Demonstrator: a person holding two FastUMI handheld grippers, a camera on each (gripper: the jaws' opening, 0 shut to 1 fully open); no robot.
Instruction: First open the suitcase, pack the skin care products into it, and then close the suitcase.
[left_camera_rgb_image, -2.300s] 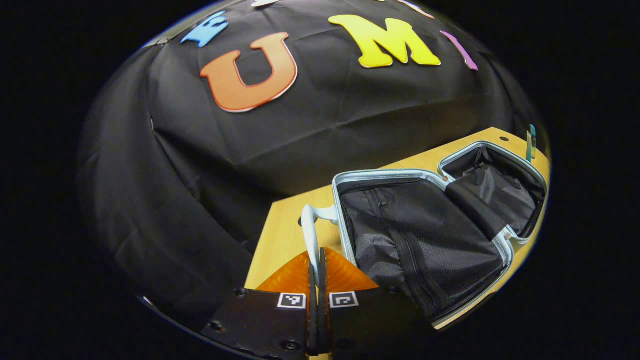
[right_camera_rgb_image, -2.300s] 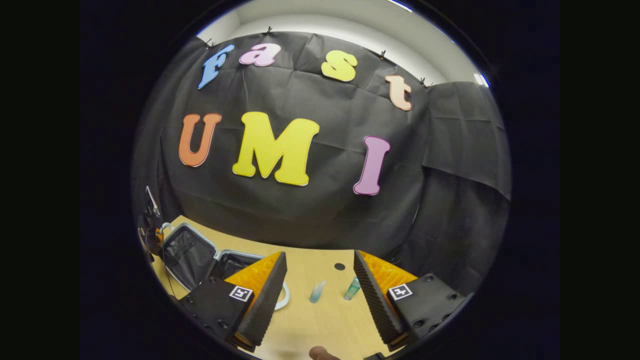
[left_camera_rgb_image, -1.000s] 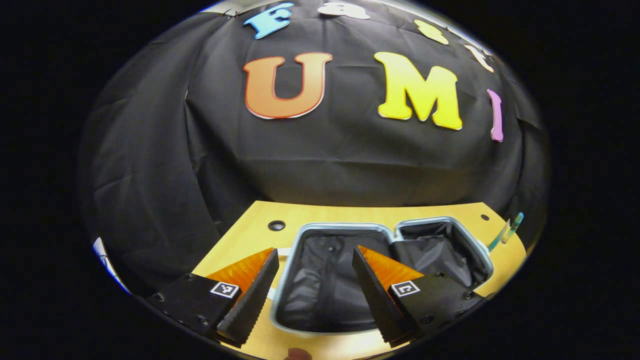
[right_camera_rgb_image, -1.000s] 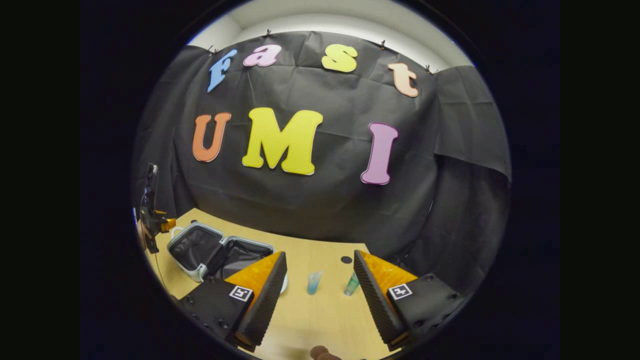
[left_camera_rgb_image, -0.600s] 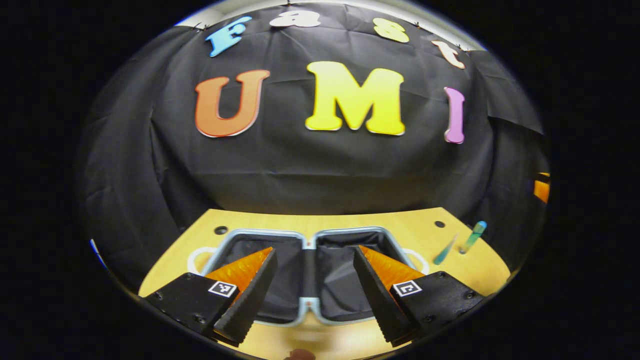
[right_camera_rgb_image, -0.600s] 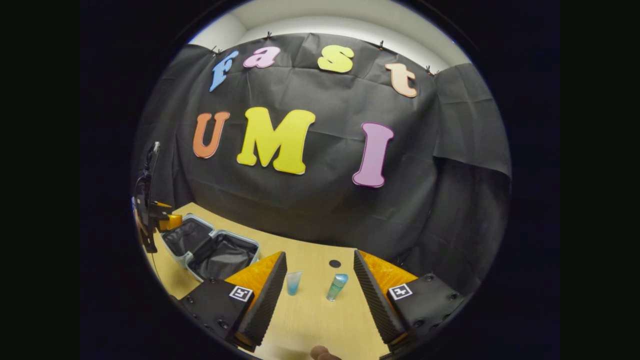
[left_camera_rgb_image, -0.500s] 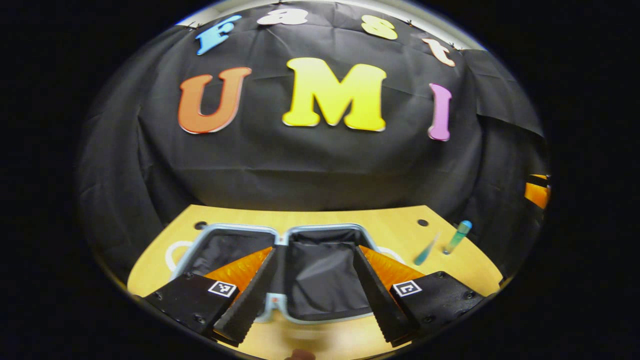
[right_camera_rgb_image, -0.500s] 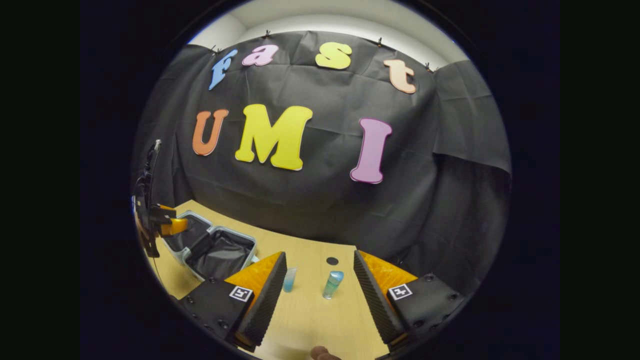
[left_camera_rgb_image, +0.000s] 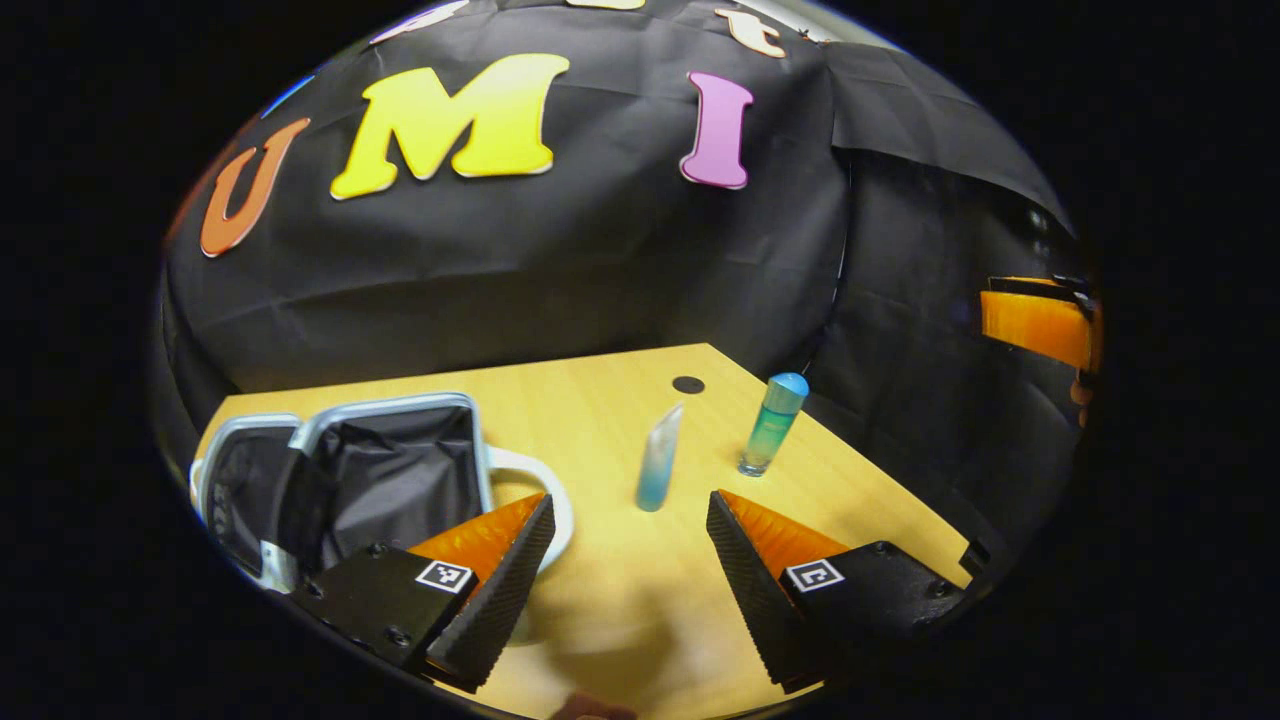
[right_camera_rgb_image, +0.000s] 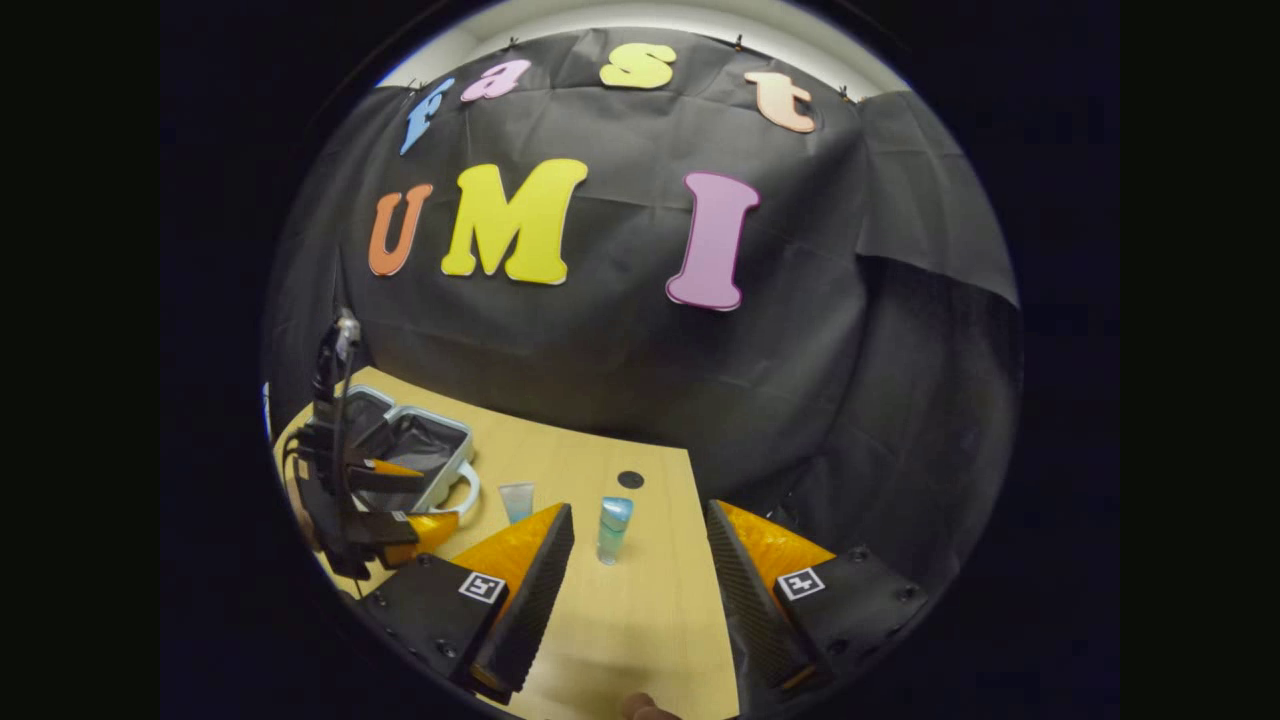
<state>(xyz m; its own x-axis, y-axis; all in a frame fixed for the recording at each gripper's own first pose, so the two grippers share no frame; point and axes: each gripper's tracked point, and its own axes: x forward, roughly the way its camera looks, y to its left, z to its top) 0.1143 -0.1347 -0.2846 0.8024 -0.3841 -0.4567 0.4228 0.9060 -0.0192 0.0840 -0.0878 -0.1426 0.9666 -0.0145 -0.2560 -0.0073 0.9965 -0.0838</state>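
With both pairs of fingers spread and empty, the left gripper (left_camera_rgb_image: 630, 590) is facing the 2 upright skin care products, the tube (left_camera_rgb_image: 659, 460) standing just ahead and nearer than the bottle (left_camera_rgb_image: 772, 424), while the right gripper (right_camera_rgb_image: 640, 600) is pointing at that bottle.

My left gripper (left_camera_rgb_image: 630, 515) hangs with jaws wide apart over the table (left_camera_rgb_image: 600, 620); the tube (left_camera_rgb_image: 658, 471) and bottle (left_camera_rgb_image: 772, 424) stand ahead, the open suitcase (left_camera_rgb_image: 350, 480) lies left.
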